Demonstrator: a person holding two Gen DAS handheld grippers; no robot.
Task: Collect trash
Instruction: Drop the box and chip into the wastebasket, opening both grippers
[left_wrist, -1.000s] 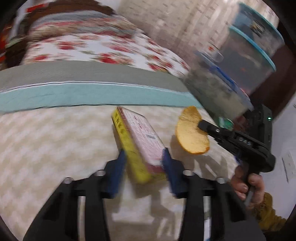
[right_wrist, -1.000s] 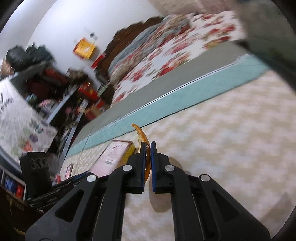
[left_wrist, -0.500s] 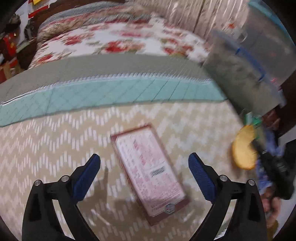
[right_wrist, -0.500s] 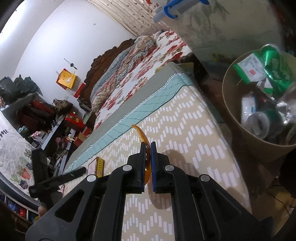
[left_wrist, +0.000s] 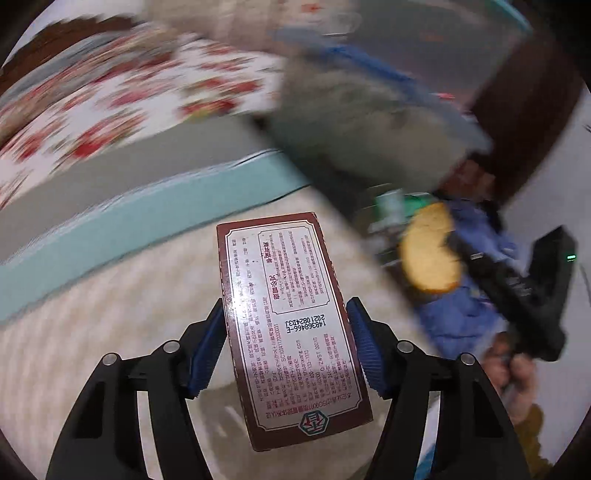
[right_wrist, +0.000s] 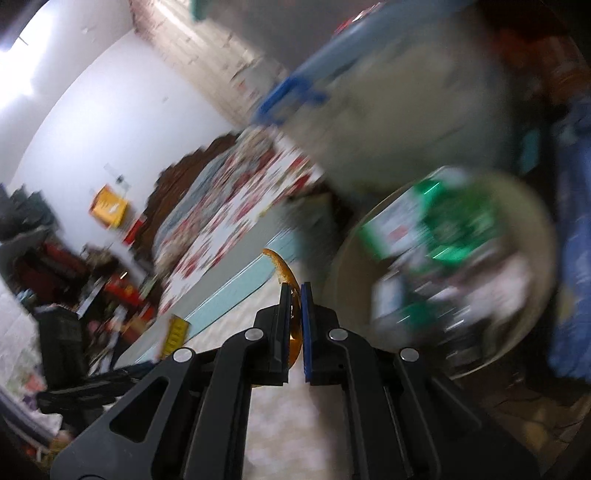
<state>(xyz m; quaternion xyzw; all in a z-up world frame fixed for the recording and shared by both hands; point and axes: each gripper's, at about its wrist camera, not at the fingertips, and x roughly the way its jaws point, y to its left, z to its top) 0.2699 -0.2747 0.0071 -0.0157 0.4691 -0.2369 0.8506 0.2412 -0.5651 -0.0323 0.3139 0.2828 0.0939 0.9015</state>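
From my feeds I see a bed under a red-flowered white quilt, with a dark carved wooden headboard against a plain white wall. Nearer lies a beige zigzag-patterned cover edged by a teal quilted band. Cluttered shelves blur at left.

— Type of place?
— Home bedroom. Bed with floral quilt, teal-edged chevron cover, carved dark wooden headboard.
— Further evidence?
— Lidded plastic storage bins stacked bedside, round wastebasket full of wrappers, cluttered shelves along a plain white wall.
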